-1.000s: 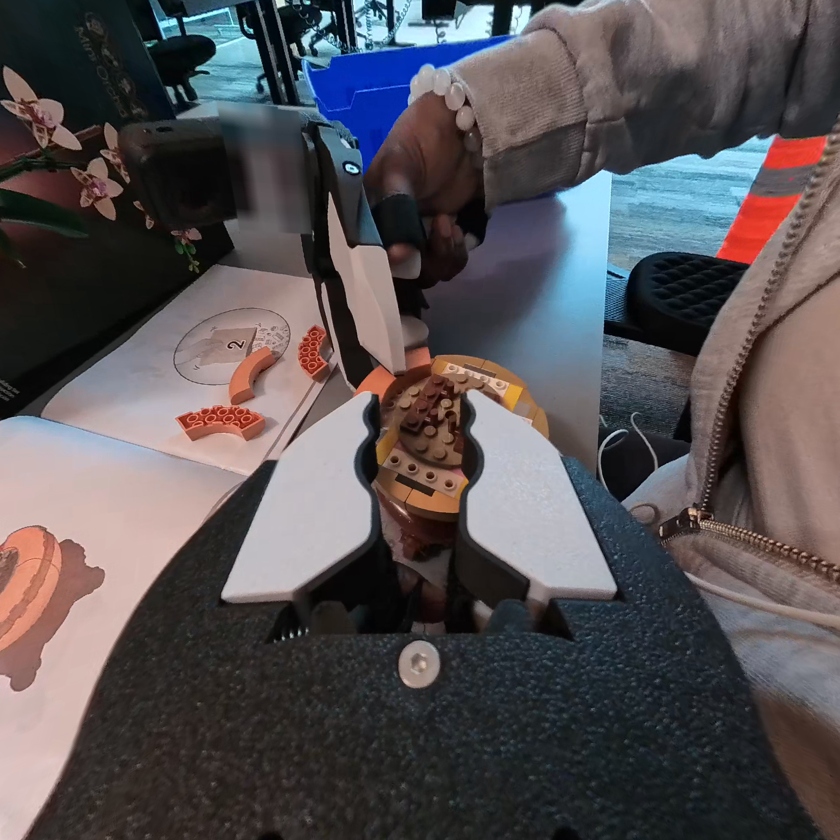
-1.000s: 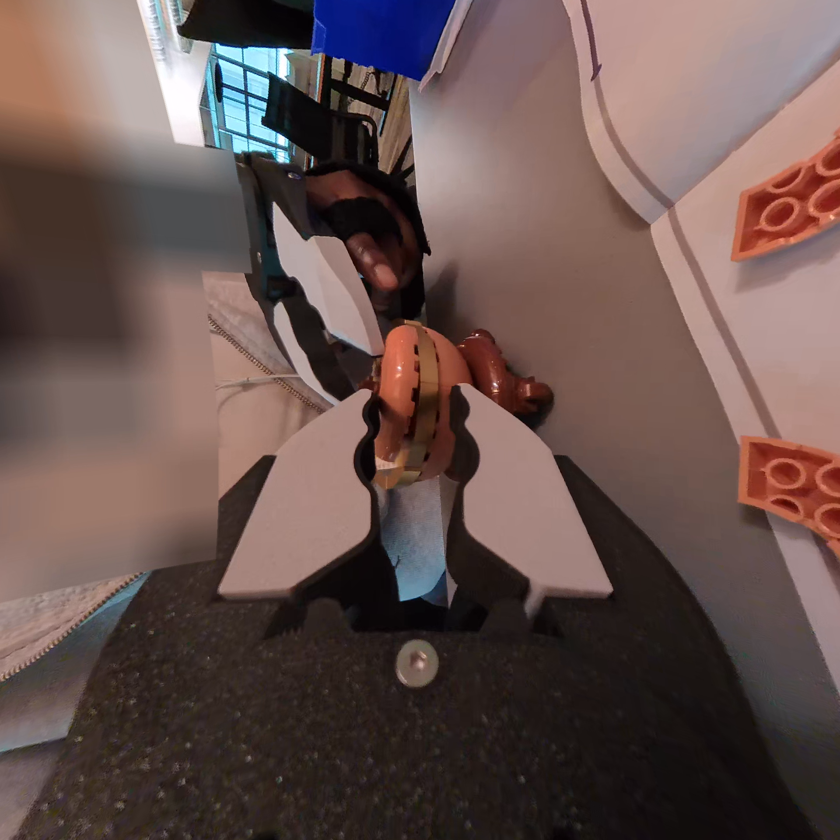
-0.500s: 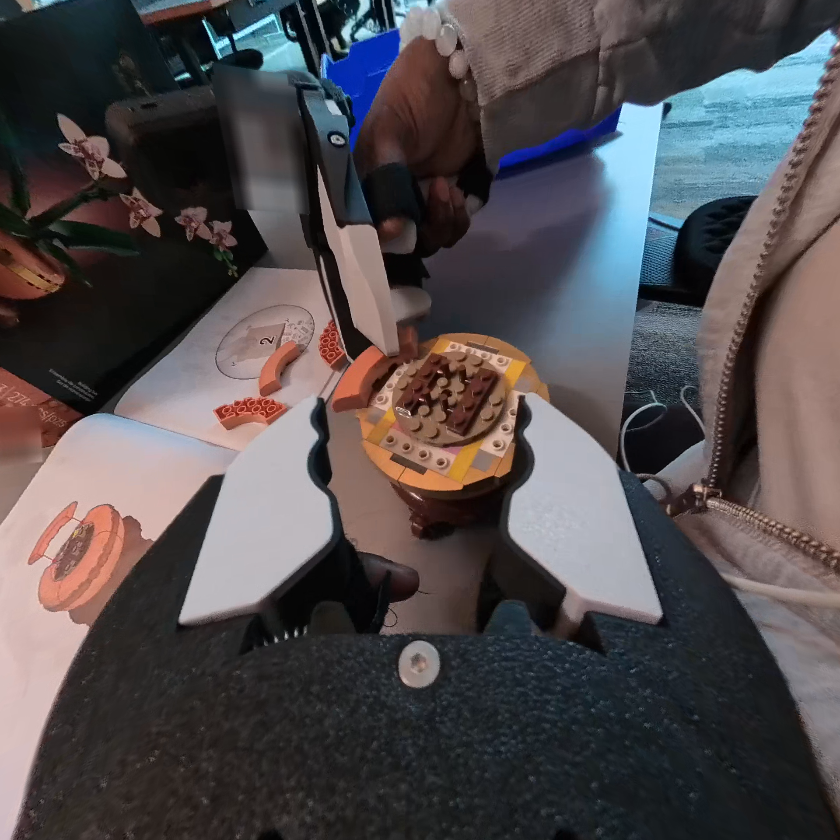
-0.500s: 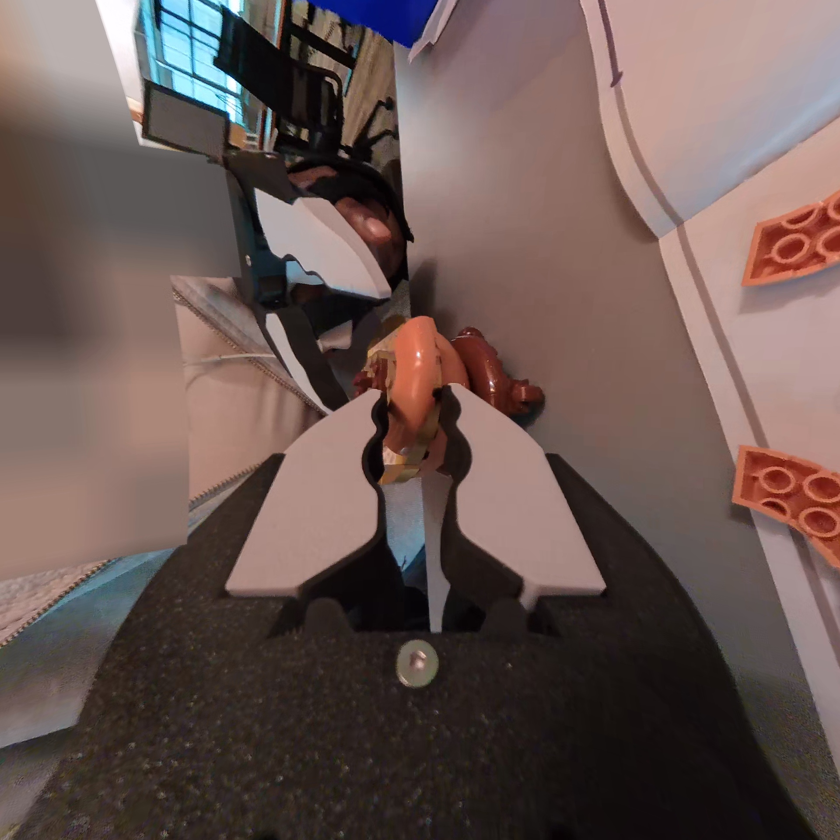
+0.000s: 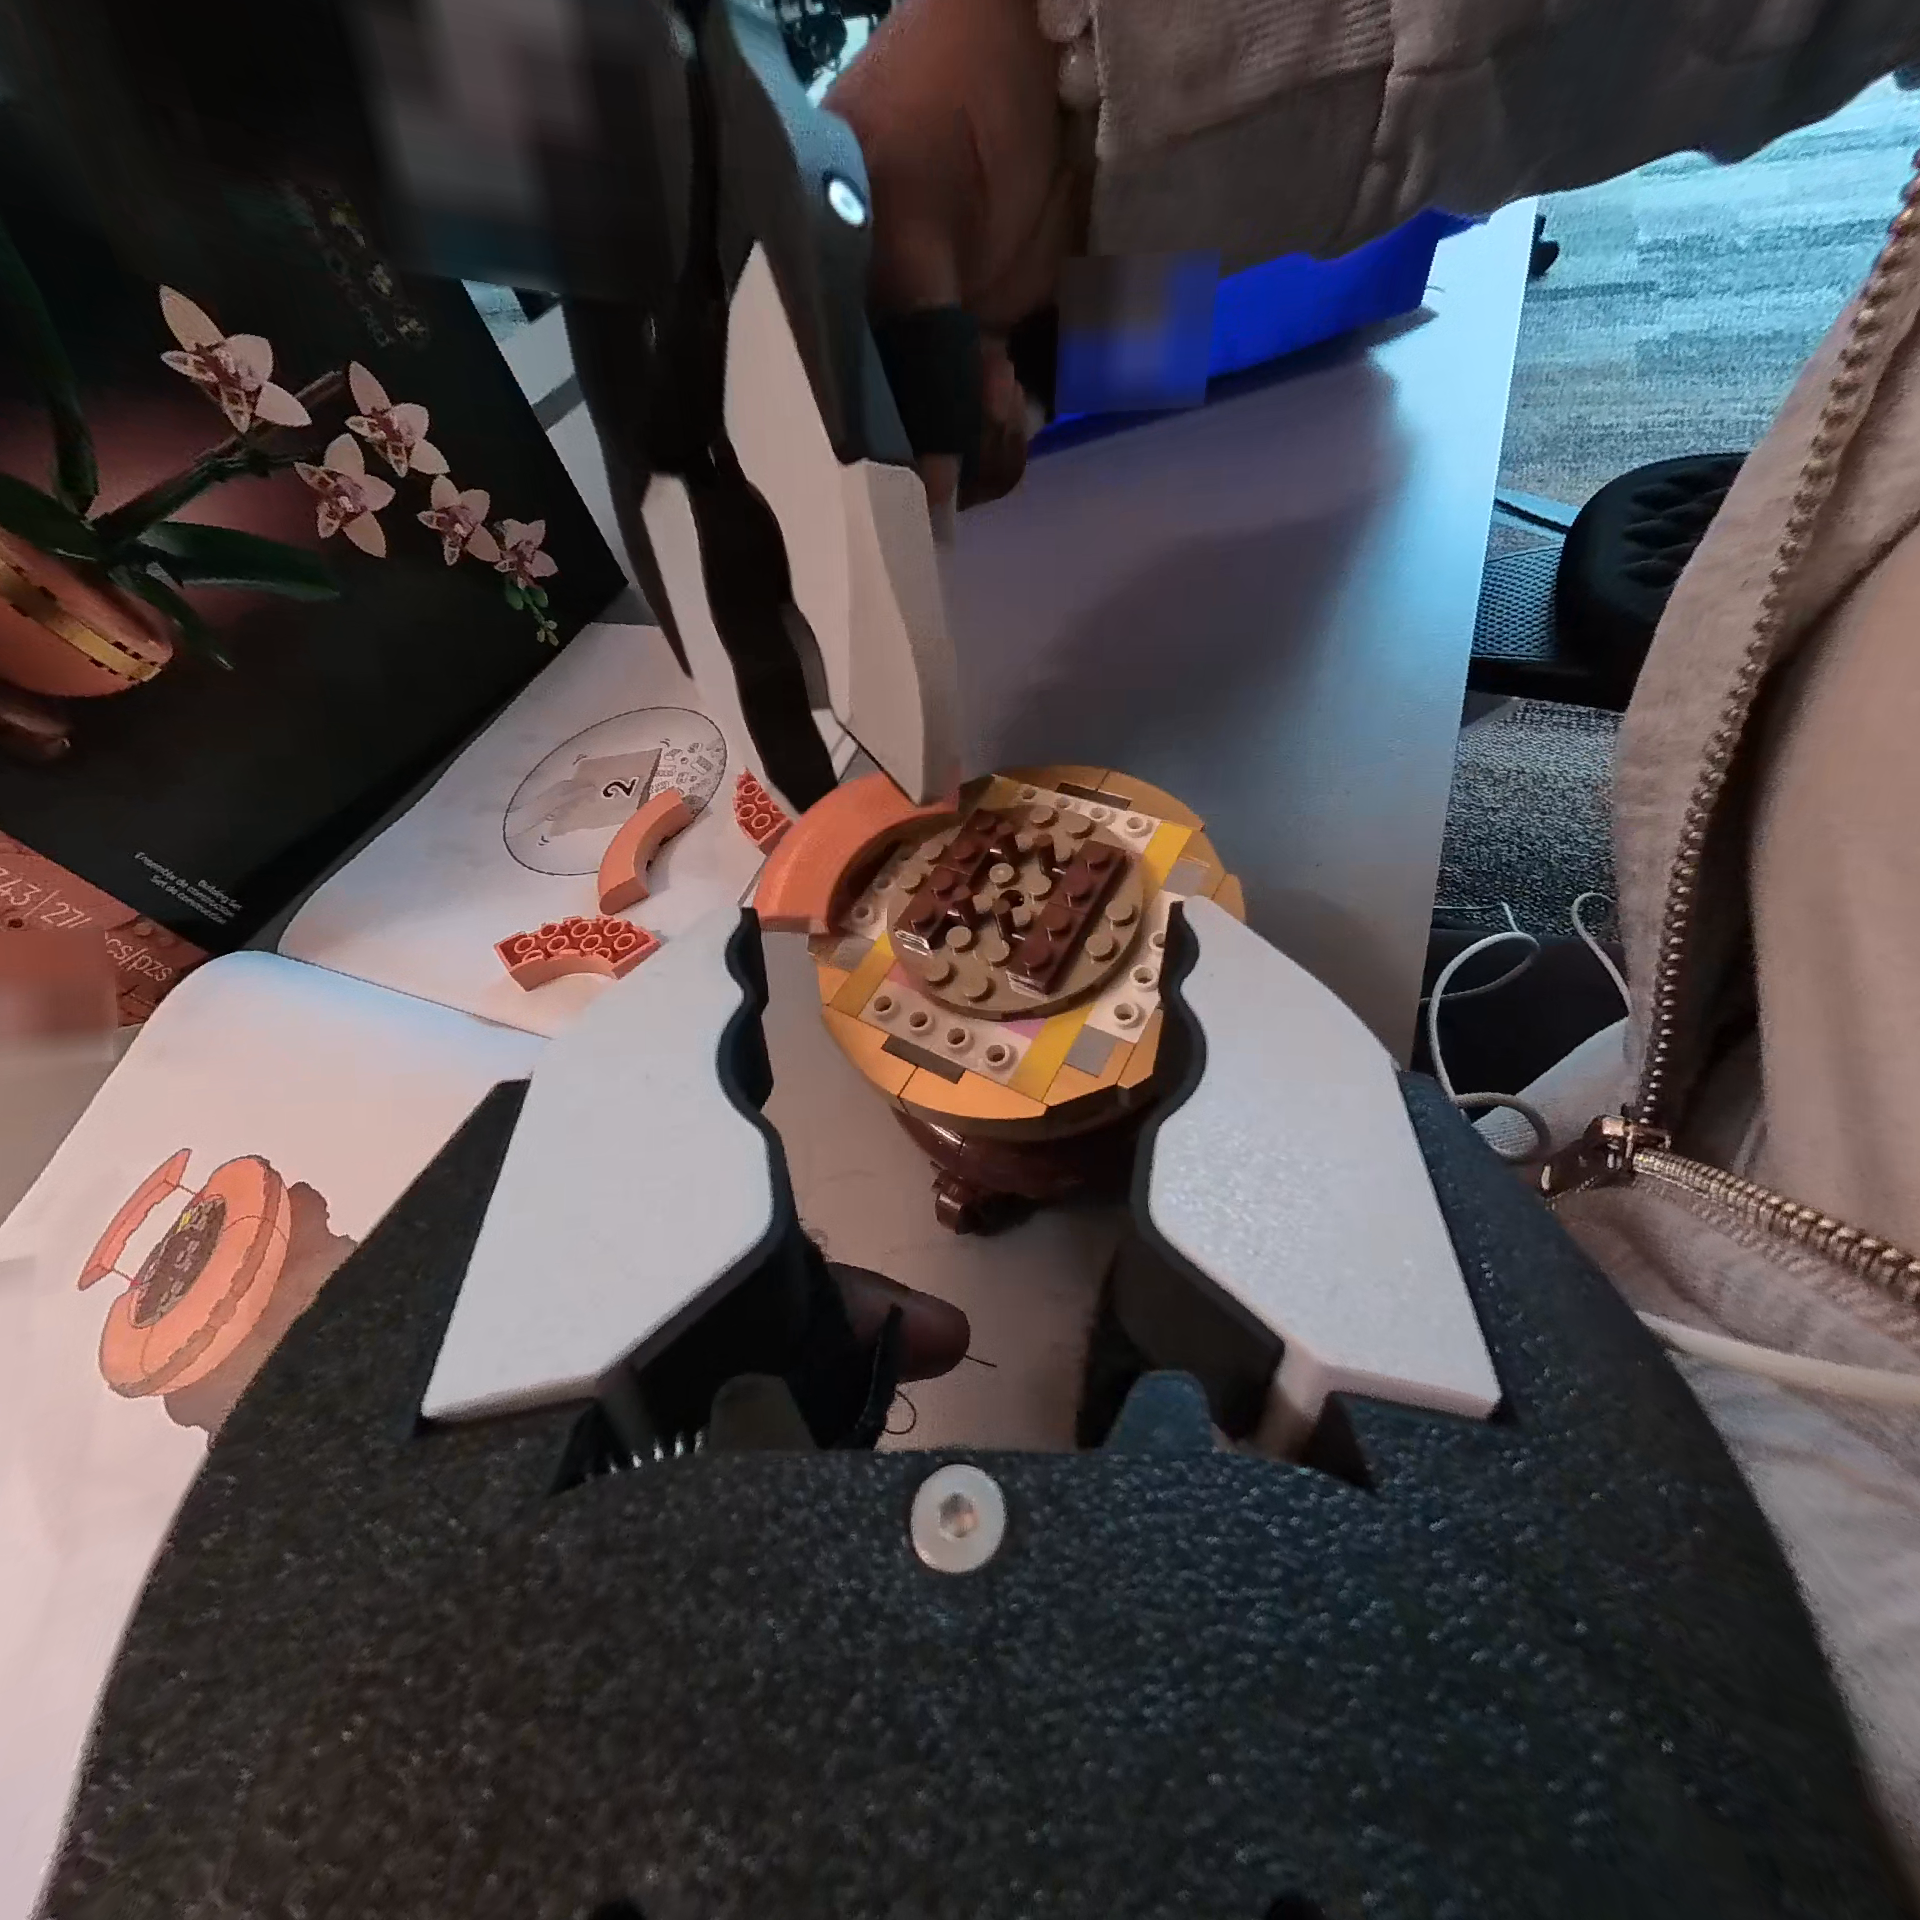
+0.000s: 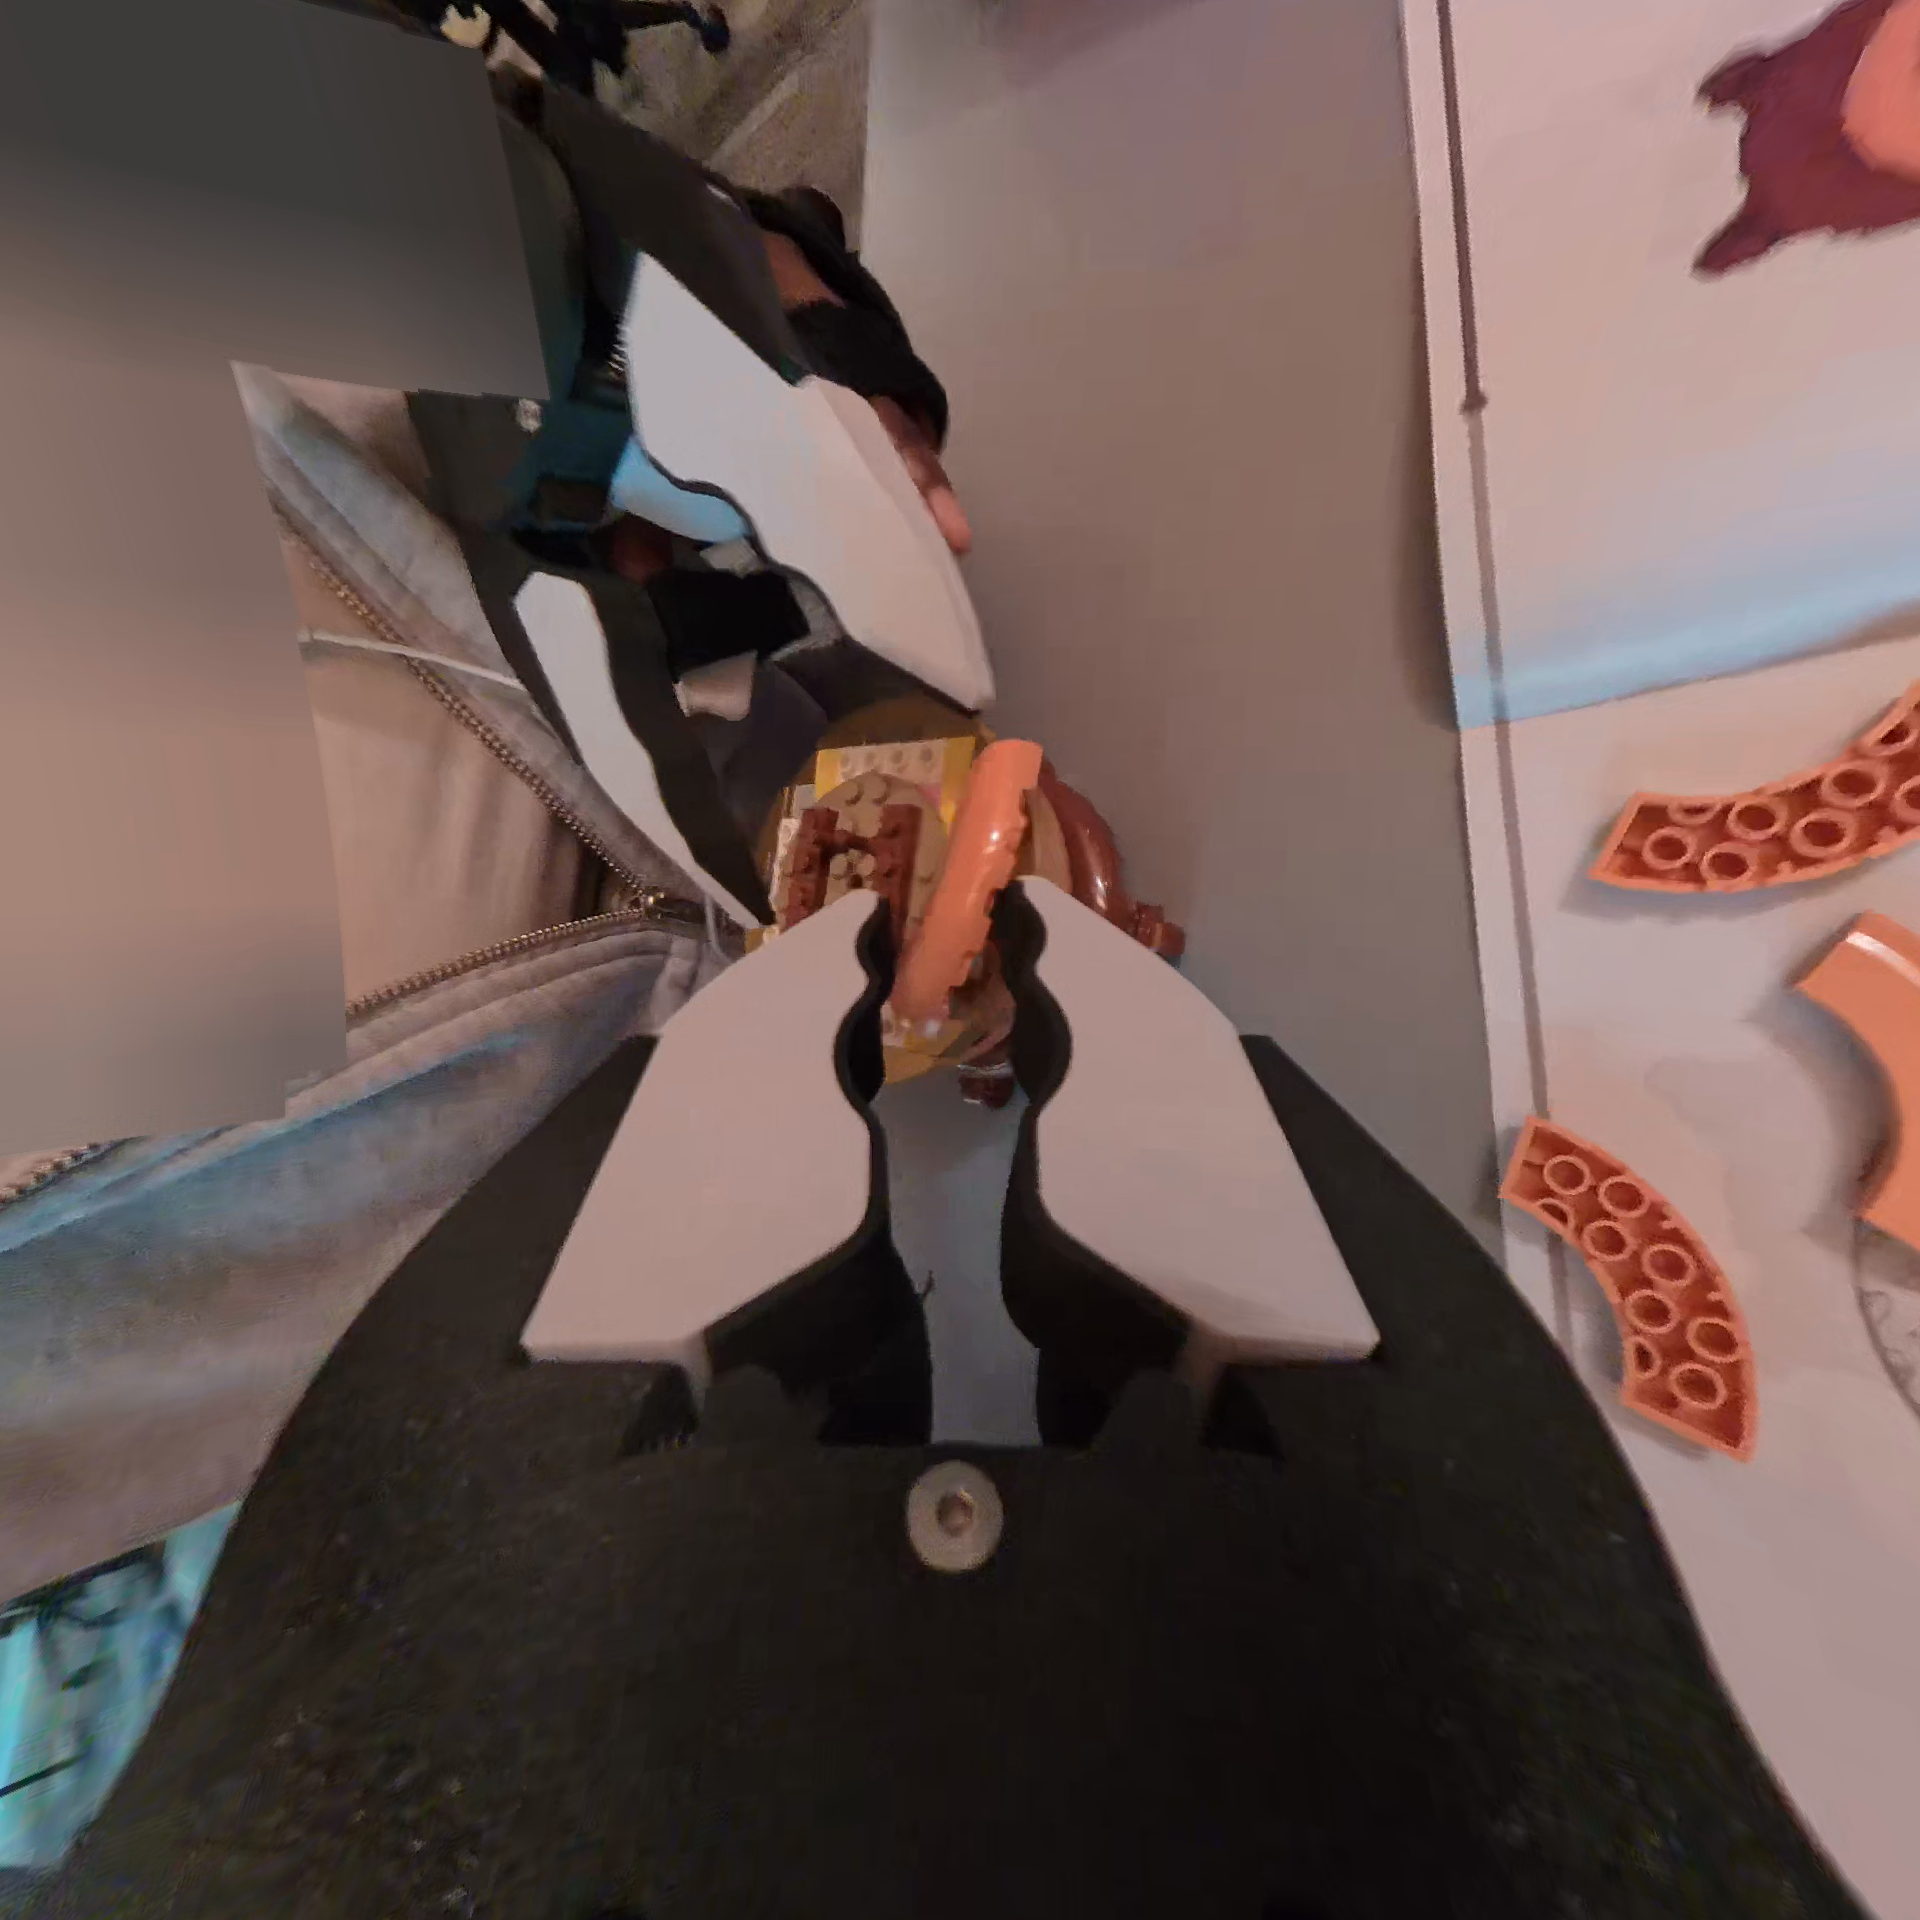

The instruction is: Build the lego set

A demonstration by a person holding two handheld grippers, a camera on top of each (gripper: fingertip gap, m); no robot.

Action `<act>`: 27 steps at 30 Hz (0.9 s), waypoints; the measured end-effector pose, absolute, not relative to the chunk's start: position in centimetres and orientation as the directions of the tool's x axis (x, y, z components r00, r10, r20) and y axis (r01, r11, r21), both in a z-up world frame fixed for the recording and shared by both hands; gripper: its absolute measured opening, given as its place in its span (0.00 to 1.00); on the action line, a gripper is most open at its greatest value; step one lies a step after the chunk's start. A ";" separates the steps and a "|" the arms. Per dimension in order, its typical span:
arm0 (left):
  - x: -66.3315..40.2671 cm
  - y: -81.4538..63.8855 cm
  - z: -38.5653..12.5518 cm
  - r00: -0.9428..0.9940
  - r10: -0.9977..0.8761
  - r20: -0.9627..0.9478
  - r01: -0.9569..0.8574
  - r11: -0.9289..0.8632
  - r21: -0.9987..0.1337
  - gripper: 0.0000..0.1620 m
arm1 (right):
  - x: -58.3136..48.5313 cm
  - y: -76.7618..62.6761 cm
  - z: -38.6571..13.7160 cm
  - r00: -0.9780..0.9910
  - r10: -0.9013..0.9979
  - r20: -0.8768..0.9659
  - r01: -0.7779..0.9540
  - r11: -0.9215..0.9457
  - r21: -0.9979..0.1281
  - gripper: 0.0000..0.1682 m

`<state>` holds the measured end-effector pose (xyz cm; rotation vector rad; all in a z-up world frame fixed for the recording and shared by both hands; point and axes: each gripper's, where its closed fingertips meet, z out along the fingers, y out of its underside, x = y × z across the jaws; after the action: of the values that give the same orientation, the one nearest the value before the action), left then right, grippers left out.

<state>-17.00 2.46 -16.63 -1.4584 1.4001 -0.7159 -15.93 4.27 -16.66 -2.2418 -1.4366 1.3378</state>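
Lego pot (image 5: 1003,966), a round tan build with a studded brown centre on a dark brown foot, is standing upright on the grey table (image 5: 1226,623), just beside the edge of the open instruction booklet (image 5: 260,1070). The left gripper (image 5: 961,956) is standing wide open around it, one finger on each side of the round top, and neither finger is clearly touching it. The right gripper (image 6: 951,935) is reaching in from the far side with its jaws nearly closed on a curved orange piece (image 6: 971,873), which is sitting on the pot's rim (whether it is fully seated there is hard to tell). In the left wrist view that same orange piece (image 5: 831,862) is lying along the rim's far left edge, under the tip of the right gripper (image 5: 914,769). Three more curved orange bricks are lying loose on the booklet page: one studs-up (image 5: 577,948), one smooth side up (image 5: 642,852), one partly hidden (image 5: 758,821). A dark box (image 5: 260,520) picturing orchids is standing behind the booklet.
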 end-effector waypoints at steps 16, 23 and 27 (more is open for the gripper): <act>-16.9 2.3 -16.6 0.159 -0.967 -0.198 -0.382 0.125 -0.916 0.44 | -15.2 3.7 -16.6 0.087 0.886 -0.456 0.781 -0.345 -0.520 0.08; -16.6 2.3 -16.3 0.103 -0.952 -0.289 -0.390 0.229 -0.892 0.41 | -15.5 3.9 -16.9 0.084 0.824 -0.561 0.816 -0.380 -0.436 0.08; -16.2 2.0 -16.5 0.010 -0.969 -0.248 -0.398 0.224 -0.889 0.35 | -15.4 4.0 -17.0 0.111 0.815 -0.569 0.820 -0.398 -0.410 0.09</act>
<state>-16.16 2.04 -16.53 -1.3301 1.5551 -0.7608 -15.45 3.97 -17.00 -2.3469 -1.7273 1.1936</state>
